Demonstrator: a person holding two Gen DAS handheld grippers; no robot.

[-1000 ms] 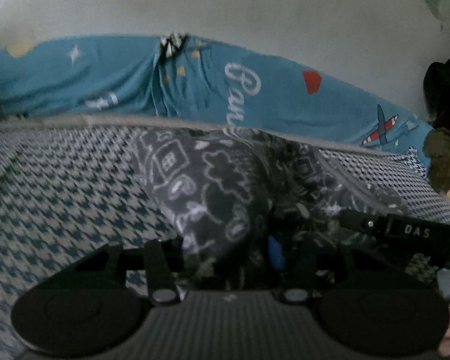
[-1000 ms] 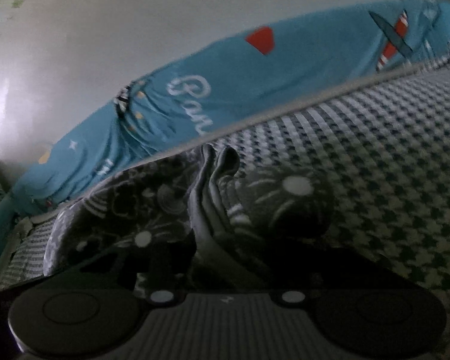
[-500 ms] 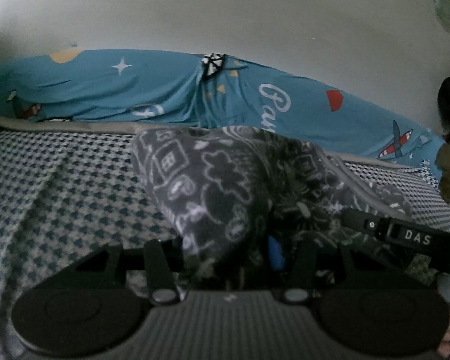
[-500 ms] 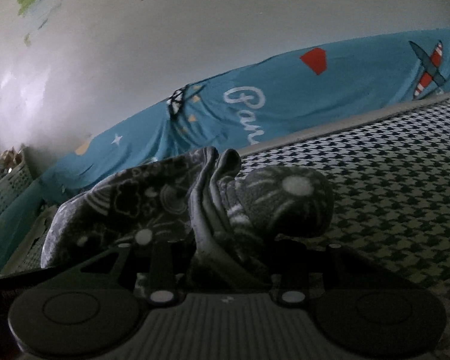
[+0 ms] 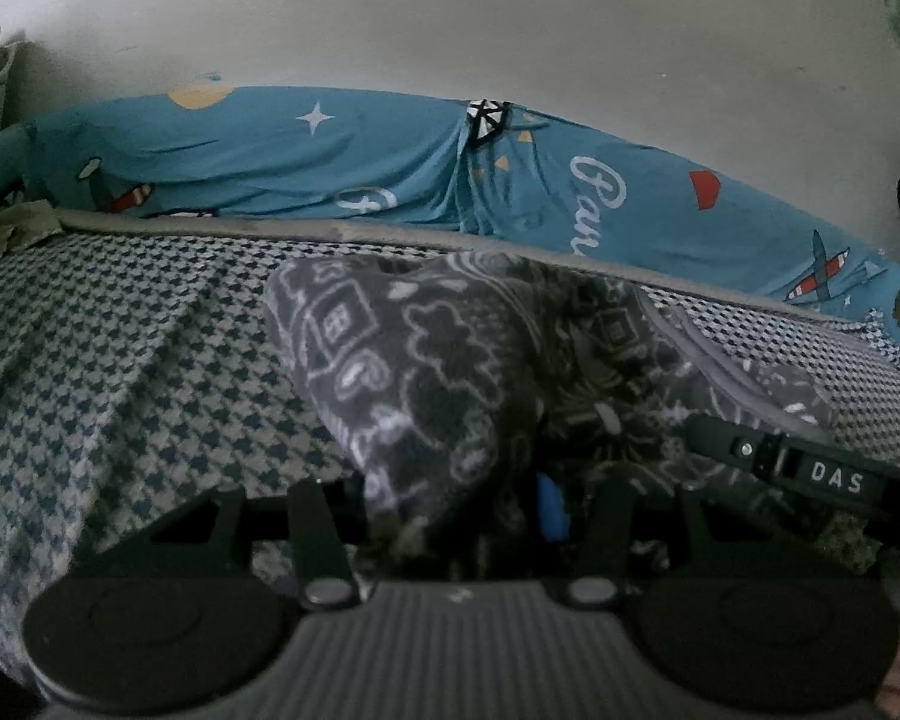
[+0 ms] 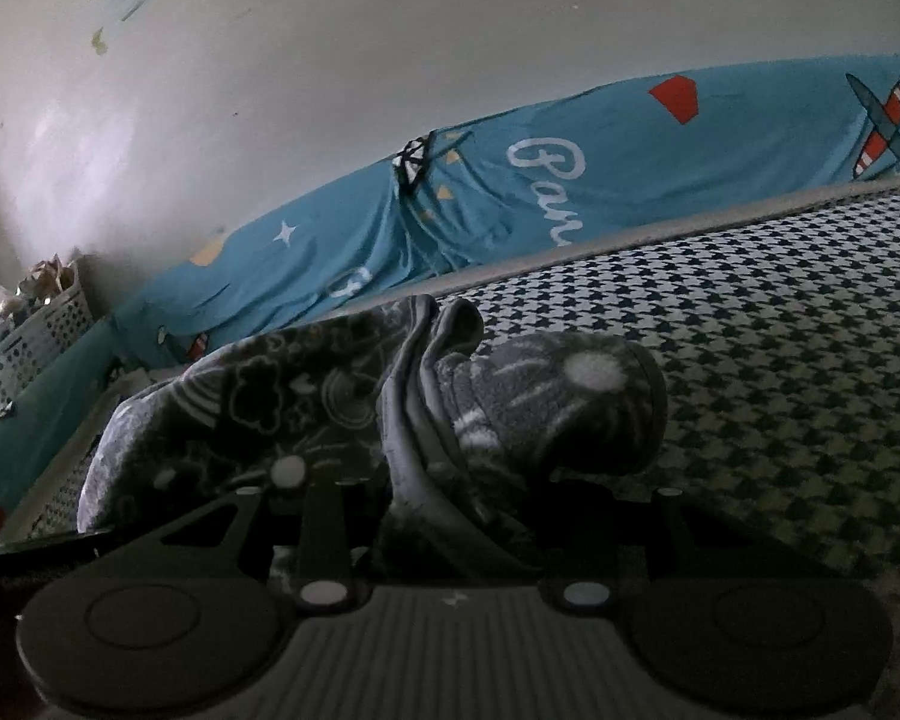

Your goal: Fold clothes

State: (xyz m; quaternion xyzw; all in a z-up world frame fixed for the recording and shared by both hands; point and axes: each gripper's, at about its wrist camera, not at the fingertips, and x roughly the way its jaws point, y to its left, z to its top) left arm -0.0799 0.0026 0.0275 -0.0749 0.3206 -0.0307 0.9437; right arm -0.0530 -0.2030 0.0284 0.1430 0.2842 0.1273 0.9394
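Grey fleece garment (image 5: pixel 426 372), printed with white outline doodles, hangs bunched between the two grippers above a houndstooth-patterned bed cover (image 5: pixel 120 372). The left gripper (image 5: pixel 450 516) is closed down on a thick wad of the fleece; its fingers are buried in the cloth and barely show. The right gripper (image 6: pixel 444 516) is likewise pinched on a gathered edge where a smooth grey hem (image 6: pixel 414 420) folds over, with a rounded lobe of fleece bulging to the right of it.

Compared with a second ago, both views have tilted upward: more of the pale wall (image 5: pixel 450 18) shows, and a perforated basket (image 6: pixel 48 324) has come into sight at the far left. The fleece holds nearly the same shape in each grip, so the cloth seems to have been carried along with the grippers rather than re-gripped. That reads as a lift or carry within a fold, though how many folds the garment already has cannot be told from this bundle.

White cursive lettering on the blue sheet (image 5: pixel 270 150) along the far wall starts "Pan", the rest hidden. In the left wrist view the other gripper's arm at near right bears a label (image 5: pixel 834 483) reading "DAS".
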